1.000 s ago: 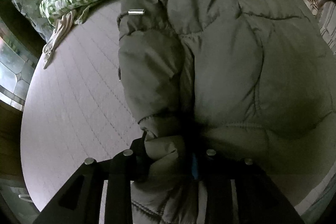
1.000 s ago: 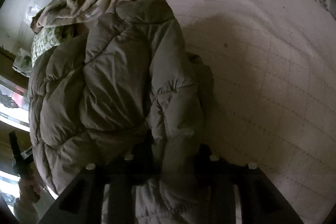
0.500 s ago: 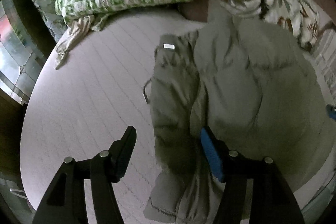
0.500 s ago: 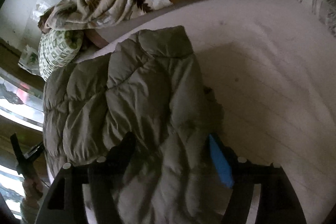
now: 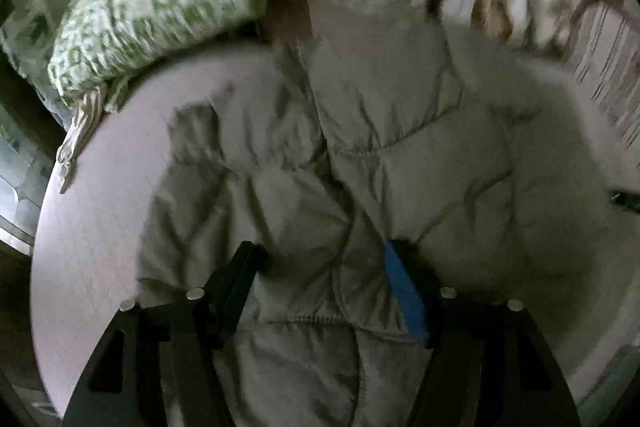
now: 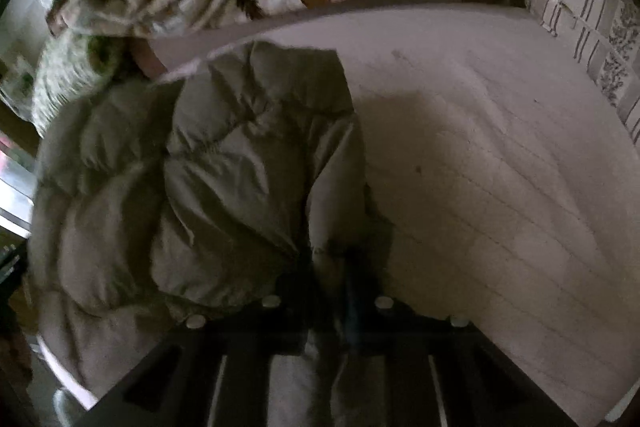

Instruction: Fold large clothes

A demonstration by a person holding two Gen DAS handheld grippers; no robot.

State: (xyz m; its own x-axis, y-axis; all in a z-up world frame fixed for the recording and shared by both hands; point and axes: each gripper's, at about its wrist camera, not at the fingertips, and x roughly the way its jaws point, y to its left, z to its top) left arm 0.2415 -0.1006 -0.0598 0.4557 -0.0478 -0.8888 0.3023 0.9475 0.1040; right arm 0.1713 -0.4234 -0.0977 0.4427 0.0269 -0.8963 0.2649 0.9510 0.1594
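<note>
From my left wrist, the grey quilted puffer jacket lies bunched on the bed; my left fingers have just been opening, spread wide above its puffy folds.

From my right wrist, my right fingers are clenched on the jacket's dim right edge.

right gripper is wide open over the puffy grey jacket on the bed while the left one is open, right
Not quite. In the right wrist view the right gripper is shut, its jaws pinching a fold of the puffy grey jacket on the bed. The left gripper is open, as you said.
</note>
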